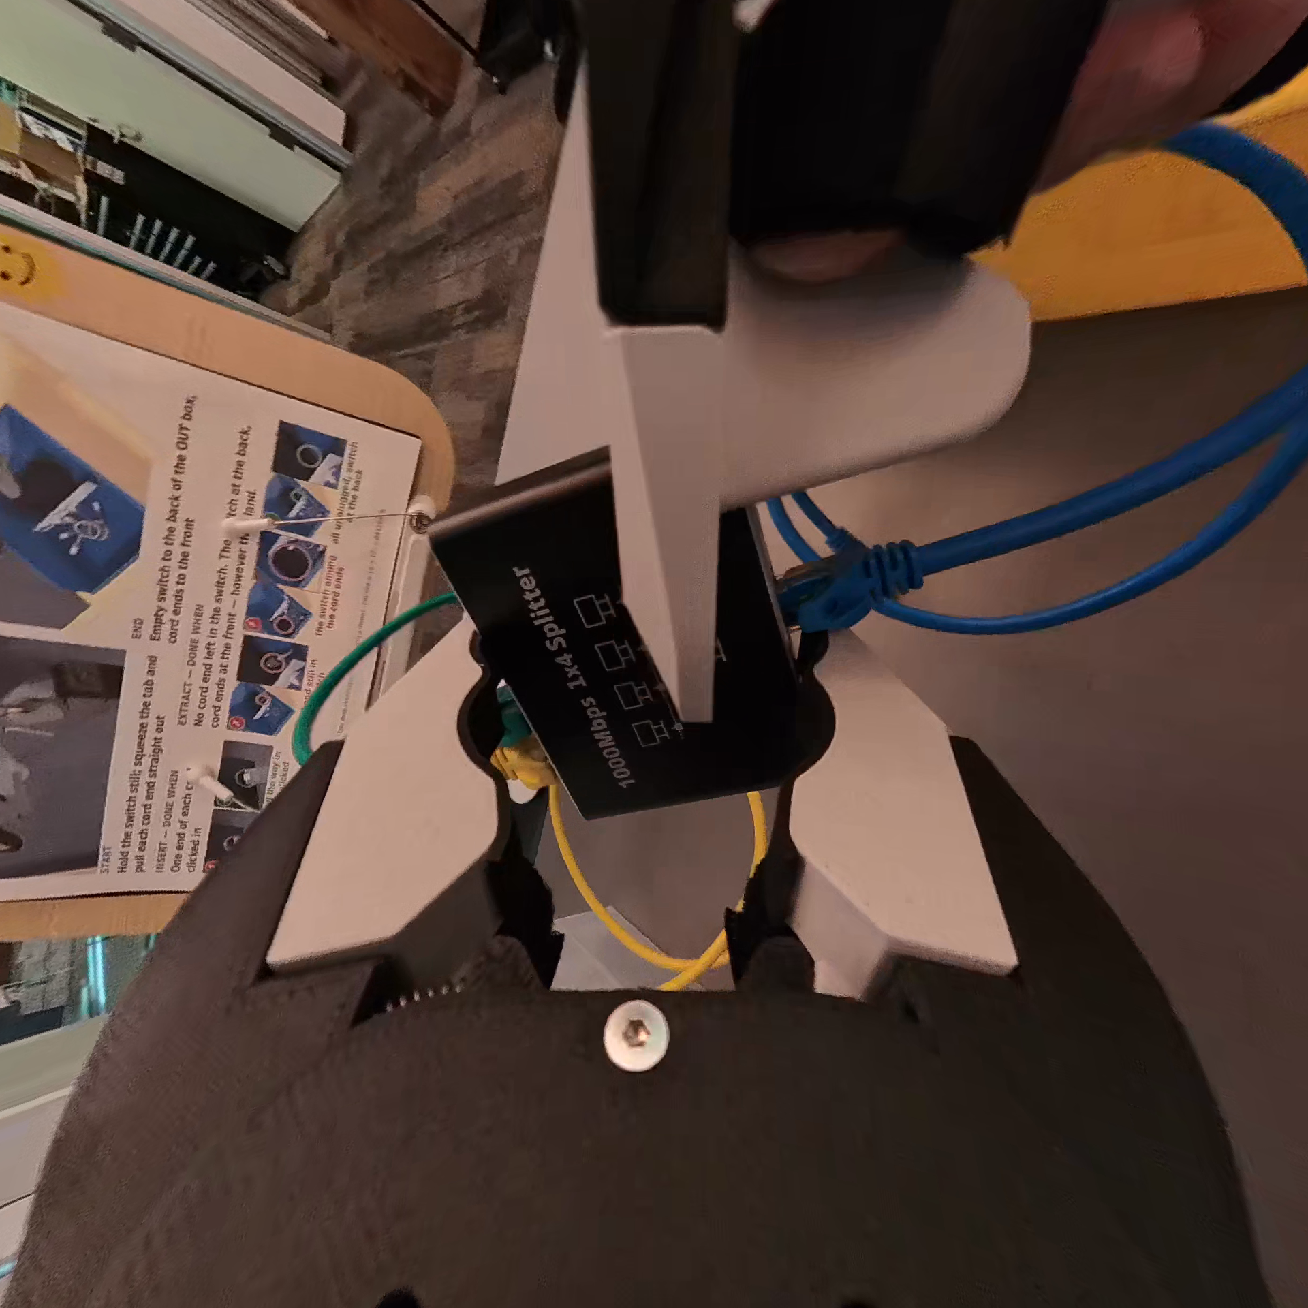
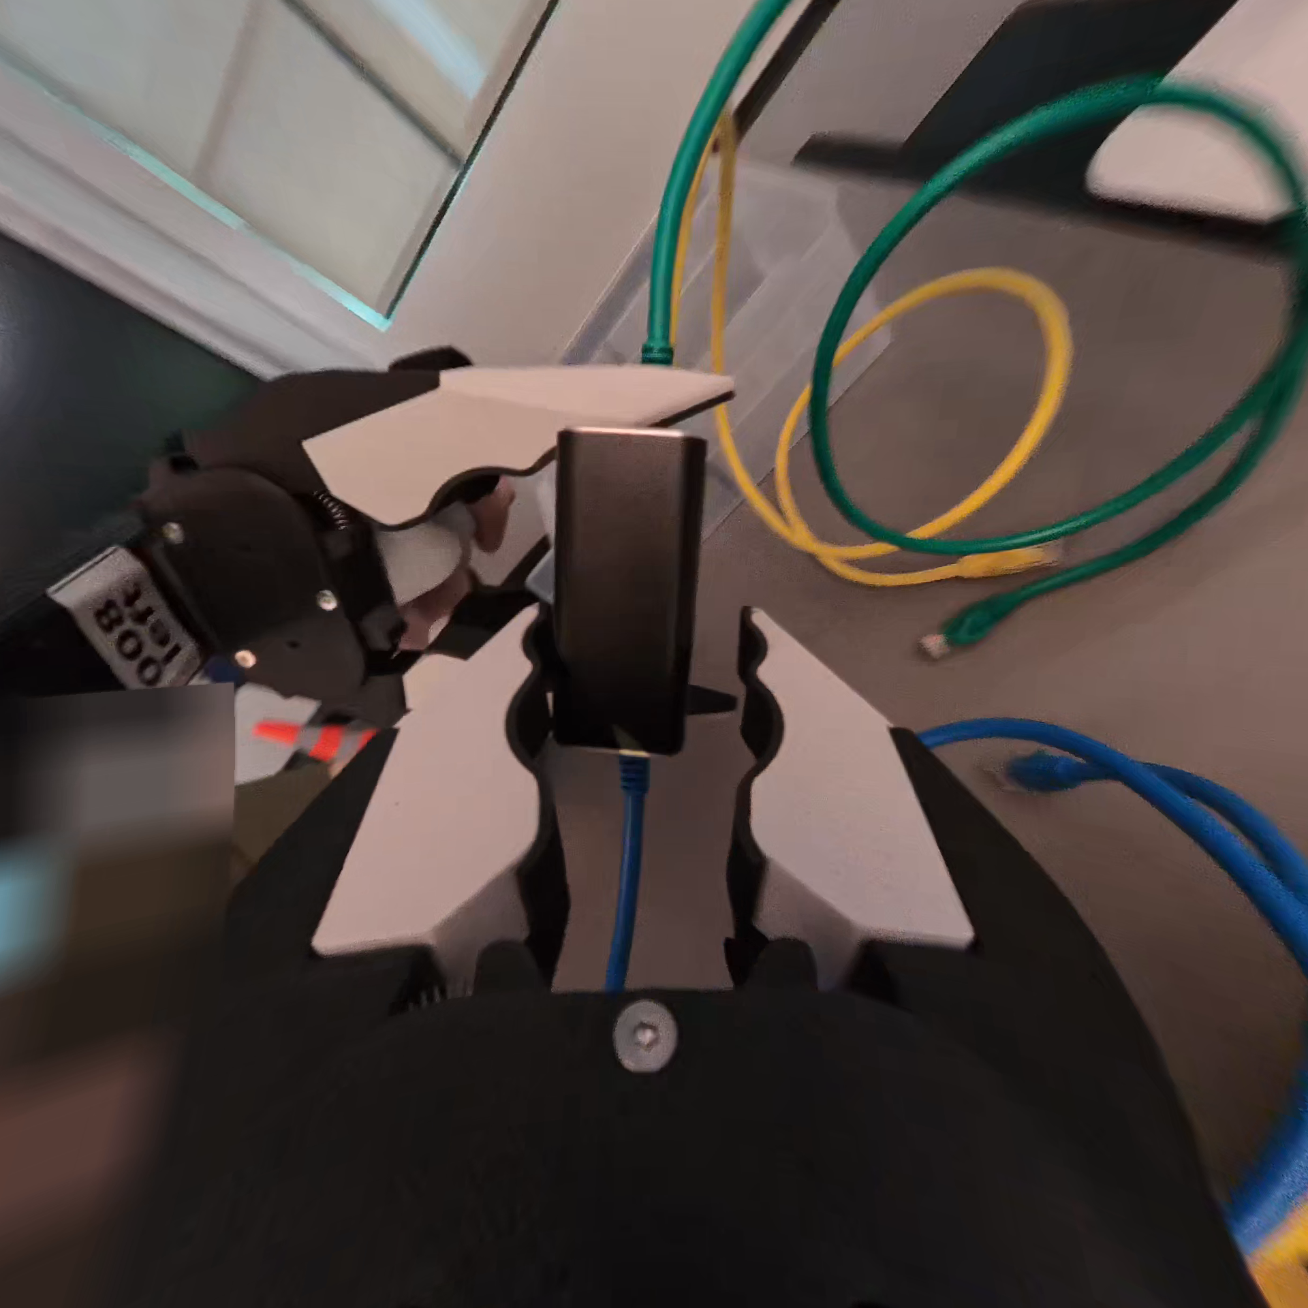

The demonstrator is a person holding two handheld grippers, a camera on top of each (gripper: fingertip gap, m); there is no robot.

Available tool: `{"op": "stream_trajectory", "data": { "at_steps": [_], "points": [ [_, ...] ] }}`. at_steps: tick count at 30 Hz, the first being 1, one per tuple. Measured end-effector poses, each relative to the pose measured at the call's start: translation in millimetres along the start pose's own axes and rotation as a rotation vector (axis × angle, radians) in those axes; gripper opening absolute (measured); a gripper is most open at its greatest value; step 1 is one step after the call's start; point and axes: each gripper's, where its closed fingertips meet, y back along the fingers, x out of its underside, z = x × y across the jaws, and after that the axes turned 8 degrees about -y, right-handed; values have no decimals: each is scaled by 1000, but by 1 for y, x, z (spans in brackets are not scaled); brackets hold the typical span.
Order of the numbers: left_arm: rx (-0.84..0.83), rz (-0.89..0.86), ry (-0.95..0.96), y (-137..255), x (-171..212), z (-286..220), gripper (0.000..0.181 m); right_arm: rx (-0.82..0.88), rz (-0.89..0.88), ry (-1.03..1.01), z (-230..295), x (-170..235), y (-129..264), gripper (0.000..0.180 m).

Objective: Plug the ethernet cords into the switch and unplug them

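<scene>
Tongs on the left (image 1: 647, 708) close on the black switch (image 1: 566, 679), their pale fingers pressing its two sides at about 9 and 3 o'clock in the left wrist view. The switch is held tilted, off the tabletop (image 1: 1097, 708). A green cord (image 1: 340, 672) and a yellow cord (image 1: 587, 892) are plugged into its edge at 8 o'clock, and a blue cord (image 1: 1062, 559) enters the opposite edge at 3 o'clock. One finger of the right tongs (image 1: 679, 566) lies across the switch's printed face, reaching in from 12 o'clock.

In the right wrist view the right tongs (image 2: 640, 679) stand part open around the switch (image 2: 626, 587); whether the fingers actually touch it is hard to say, since a small gap seems to show on each side. The blue cord (image 2: 630, 870) runs from the switch's near end toward 6 o'clock. The left tongs (image 2: 566, 453) come in from 9 o'clock. The green cord (image 2: 1047, 524) and yellow cord (image 2: 920, 425) loop over the tabletop (image 2: 1062, 679) at 2 o'clock, their free plugs lying loose there. A printed instruction sheet (image 1: 177, 637) on a wooden board lies at 9 o'clock in the left wrist view.
</scene>
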Motion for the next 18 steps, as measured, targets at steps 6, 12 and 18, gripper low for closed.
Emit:
{"op": "stream_trajectory", "data": {
  "at_steps": [6,12,18],
  "points": [
    [9,60,-68,-13,8,-10,100,-77,97,-112,-15,12,-10,34],
    [-112,8,-112,-2,4,3,105,-316,55,-232,-1,-2,6,34],
    [-323,-114,-209,19,-15,21,96,-487,63,-321,13,-6,28,34]
  ]
}}
